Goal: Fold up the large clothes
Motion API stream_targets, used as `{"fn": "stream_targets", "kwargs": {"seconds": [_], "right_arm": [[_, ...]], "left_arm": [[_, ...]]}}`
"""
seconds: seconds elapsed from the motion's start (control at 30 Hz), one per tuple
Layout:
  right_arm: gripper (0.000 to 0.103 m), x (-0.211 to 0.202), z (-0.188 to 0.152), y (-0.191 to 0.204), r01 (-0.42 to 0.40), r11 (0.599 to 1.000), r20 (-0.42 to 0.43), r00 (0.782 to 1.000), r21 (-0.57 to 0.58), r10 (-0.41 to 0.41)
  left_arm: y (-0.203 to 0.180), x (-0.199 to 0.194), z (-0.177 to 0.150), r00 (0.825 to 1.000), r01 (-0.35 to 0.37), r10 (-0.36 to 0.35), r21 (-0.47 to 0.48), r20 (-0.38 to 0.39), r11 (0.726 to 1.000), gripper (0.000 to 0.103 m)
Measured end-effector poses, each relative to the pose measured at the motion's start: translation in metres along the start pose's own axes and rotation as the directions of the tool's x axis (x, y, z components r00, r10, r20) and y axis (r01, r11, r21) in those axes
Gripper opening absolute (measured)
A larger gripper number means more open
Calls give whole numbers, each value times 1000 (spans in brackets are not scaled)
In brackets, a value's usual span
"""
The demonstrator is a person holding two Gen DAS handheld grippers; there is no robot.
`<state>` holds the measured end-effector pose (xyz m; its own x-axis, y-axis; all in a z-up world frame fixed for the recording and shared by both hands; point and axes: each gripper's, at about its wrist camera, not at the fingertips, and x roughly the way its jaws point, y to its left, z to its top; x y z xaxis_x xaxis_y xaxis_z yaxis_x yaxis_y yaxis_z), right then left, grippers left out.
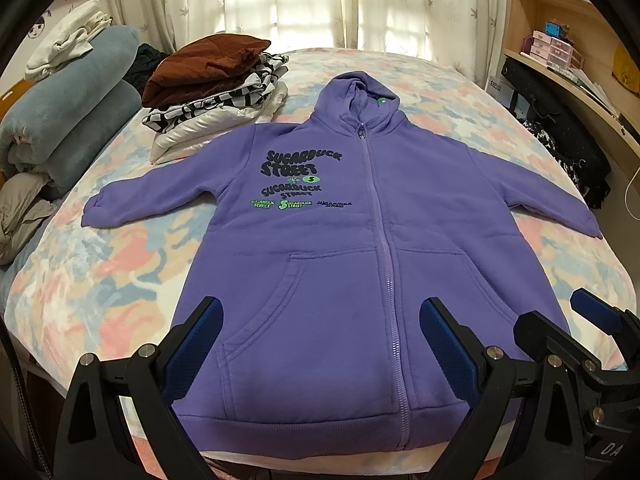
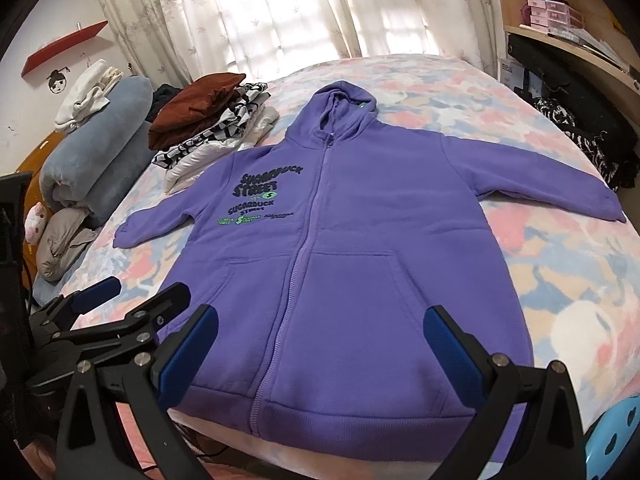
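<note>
The purple hoodie [image 1: 320,264] lay flat on the bed [image 1: 100,280], front side up, with its zip closed all the way. Its bottom band sat right at the near edge of the bed, closest to the two grippers.

The left gripper [image 1: 320,344] was spread wide apart. It held nothing. It hung just over the bottom part of the hoodie, above the pocket, but it was not pinching the cloth. The right gripper [image 2: 320,348] was spread wide too, and it was also empty. It hung over the other pocket. The two grippers were side by side, close together.

A bit farther up, the pockets looked smooth. Above them was the dark and green writing on the chest. Both sleeves stuck out to the sides, one each way, lying flat on the flowery cover. The hood [image 2: 340,108] lay flat at the far end, pointing to the curtains [image 2: 280,12].

Past the hoodie, near its left sleeve, sat a pile of folded clothes [image 1: 212,96] with a brown one on top. So some clothes looked done.

No part of the hoodie was folded yet. It was only spread out and ready. The sleeves, the sides and the hood all had to be folded in.
</note>
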<state>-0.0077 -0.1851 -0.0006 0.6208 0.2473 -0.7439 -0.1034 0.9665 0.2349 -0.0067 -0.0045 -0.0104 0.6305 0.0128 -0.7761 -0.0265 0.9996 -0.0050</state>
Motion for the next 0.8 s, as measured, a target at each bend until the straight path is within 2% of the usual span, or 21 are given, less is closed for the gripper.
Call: {"fn": "stream_targets", "kwargs": {"seconds": [0.27, 0.43, 0.57, 0.7, 0.8], "right_arm": [[103, -1, 2, -3, 14, 1000, 19, 1000, -11, -14], [103, -5, 9, -11, 48, 999, 48, 998, -26, -47], [103, -10, 17, -21, 48, 998, 67, 997, -28, -46], [102, -15, 29, -33, 36, 999, 81, 996, -33, -34], [102, -20, 41, -46, 9, 1000, 91, 996, -13, -8]], "left_arm": [[-4, 1, 5, 1000, 2, -2, 4, 11, 1000, 98], [-5, -1, 11, 999, 17, -17, -3, 50, 1000, 98], [-18, -7, 17, 993, 47, -53, 60, 103, 997, 98], [-38, -11, 26, 989, 24, -43, 135, 138, 991, 98], [-52, -14, 40, 988, 55, -79, 175, 135, 983, 98]]}}
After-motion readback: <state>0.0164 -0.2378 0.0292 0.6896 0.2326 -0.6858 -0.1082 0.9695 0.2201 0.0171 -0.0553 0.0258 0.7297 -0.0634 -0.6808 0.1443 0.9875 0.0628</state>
